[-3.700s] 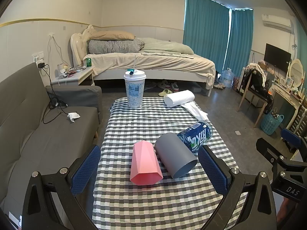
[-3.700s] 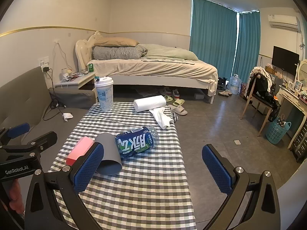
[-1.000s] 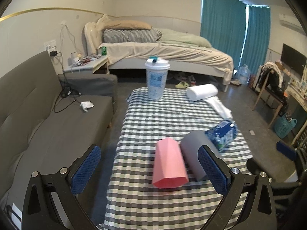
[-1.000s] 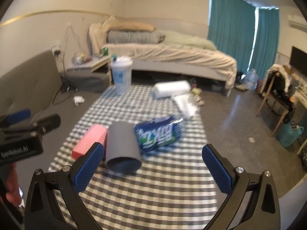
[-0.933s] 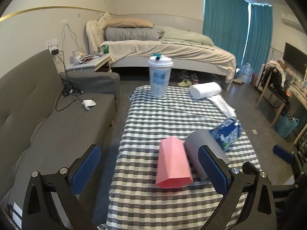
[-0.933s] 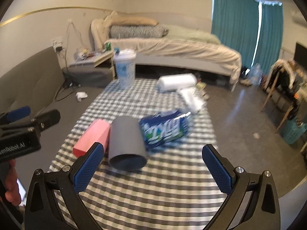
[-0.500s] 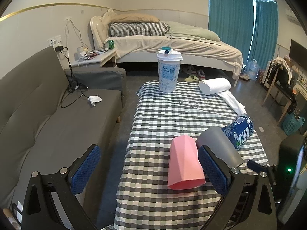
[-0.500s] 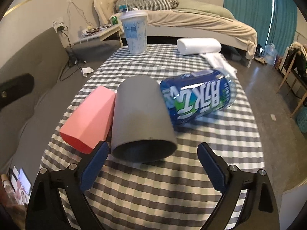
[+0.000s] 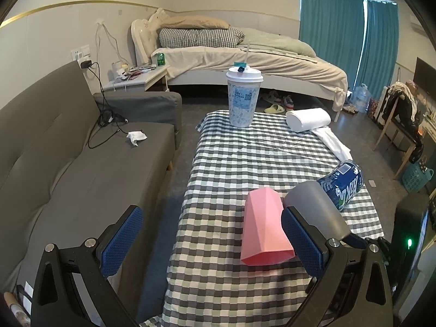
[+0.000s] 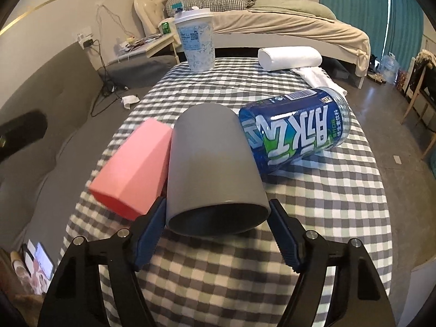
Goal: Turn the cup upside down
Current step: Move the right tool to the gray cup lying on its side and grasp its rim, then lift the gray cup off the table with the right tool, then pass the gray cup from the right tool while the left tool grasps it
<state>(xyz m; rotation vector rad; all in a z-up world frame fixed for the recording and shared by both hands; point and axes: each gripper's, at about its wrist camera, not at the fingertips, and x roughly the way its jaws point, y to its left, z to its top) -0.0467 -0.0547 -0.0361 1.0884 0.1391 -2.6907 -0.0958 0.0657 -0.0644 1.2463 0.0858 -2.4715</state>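
A grey cup (image 10: 212,160) lies on its side on the checked table (image 10: 313,218), mouth toward me. My right gripper (image 10: 216,234) has its blue pads on both sides of the cup's rim, touching or nearly touching it. The grey cup also shows in the left wrist view (image 9: 313,207), partly hidden behind my left gripper's right finger. My left gripper (image 9: 209,239) is open and empty, held back over the table's near left edge. A pink faceted cup (image 9: 264,226) lies on its side against the grey cup's left.
A blue labelled bottle (image 10: 294,128) lies on its side against the grey cup's right. A lidded drink cup (image 10: 196,41) and a paper roll (image 10: 288,57) stand at the table's far end. A grey sofa (image 9: 68,169) runs along the left.
My right gripper has moved in to the grey cup and narrowed around its rim. My left gripper has drifted back and left, staying open.
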